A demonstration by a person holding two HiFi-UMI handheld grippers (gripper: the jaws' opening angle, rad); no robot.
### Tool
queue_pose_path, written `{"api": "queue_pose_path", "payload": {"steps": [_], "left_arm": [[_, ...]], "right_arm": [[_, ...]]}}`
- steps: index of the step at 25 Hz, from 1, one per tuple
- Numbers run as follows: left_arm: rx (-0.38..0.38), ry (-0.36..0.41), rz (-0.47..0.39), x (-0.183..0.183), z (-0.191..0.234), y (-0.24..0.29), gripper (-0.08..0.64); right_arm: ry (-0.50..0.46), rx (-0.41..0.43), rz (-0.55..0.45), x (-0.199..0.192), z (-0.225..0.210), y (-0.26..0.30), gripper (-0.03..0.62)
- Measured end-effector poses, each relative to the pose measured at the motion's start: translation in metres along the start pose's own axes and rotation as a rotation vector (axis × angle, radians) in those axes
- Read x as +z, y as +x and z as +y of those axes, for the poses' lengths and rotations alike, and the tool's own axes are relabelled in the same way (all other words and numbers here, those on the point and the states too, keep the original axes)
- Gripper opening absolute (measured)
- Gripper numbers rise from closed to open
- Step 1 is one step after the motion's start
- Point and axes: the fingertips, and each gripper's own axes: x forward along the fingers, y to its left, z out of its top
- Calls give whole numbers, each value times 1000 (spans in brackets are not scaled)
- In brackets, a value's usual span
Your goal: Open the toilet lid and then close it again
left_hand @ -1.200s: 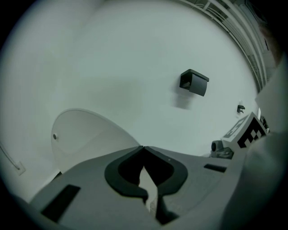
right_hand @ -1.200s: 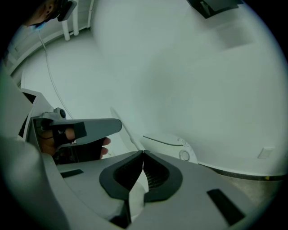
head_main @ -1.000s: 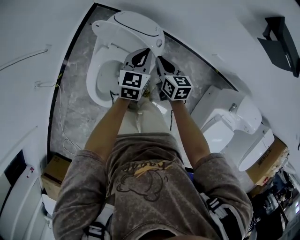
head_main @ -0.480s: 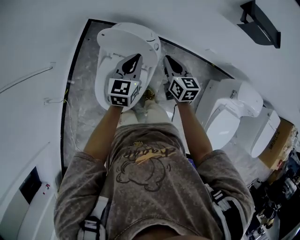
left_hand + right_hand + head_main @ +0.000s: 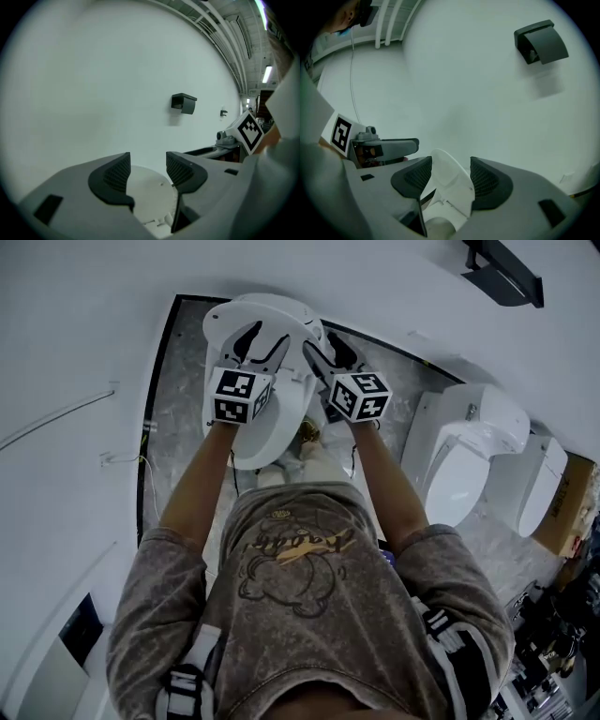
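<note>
The left gripper [image 5: 147, 168] has its jaws opening with nothing caught between them. The right gripper [image 5: 451, 171] is opening too, with the rim of the toilet lid [image 5: 267, 432] standing loose in its gap. The lid is tipped up near upright, close to the wall [image 5: 75, 334], so I'd see it lean safely back before drawing both grippers clear, or it may drop forward.

White toilet lid [image 5: 272, 430], partly raised, tilted

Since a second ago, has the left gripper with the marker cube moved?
Yes. The left gripper, jaws opening, nothing pinched, moved nearer the black floor border by the wall.
</note>
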Motion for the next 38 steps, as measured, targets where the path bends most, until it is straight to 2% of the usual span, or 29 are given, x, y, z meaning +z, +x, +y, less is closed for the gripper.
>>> {"api": "queue_pose_path", "payload": {"steps": [6,13,18,26,38], "left_arm": [[-10,66,83,-6,30,47,242],[-12,46,161,-24,46,78,245],[-30,59,182,-28,46,82,245],[-66,27,165,-29,39,59,244],[-94,29,105,-56,9,-28,232]], "right_arm": [[-27,23,48,-4,-11,34,253],[3,41,94,-18,-15,67,253],[-4,55,124,-27,-8,79,253],[54,41,89,-30,7,66,253],[234,59,17,-62,59,13,253]]}}
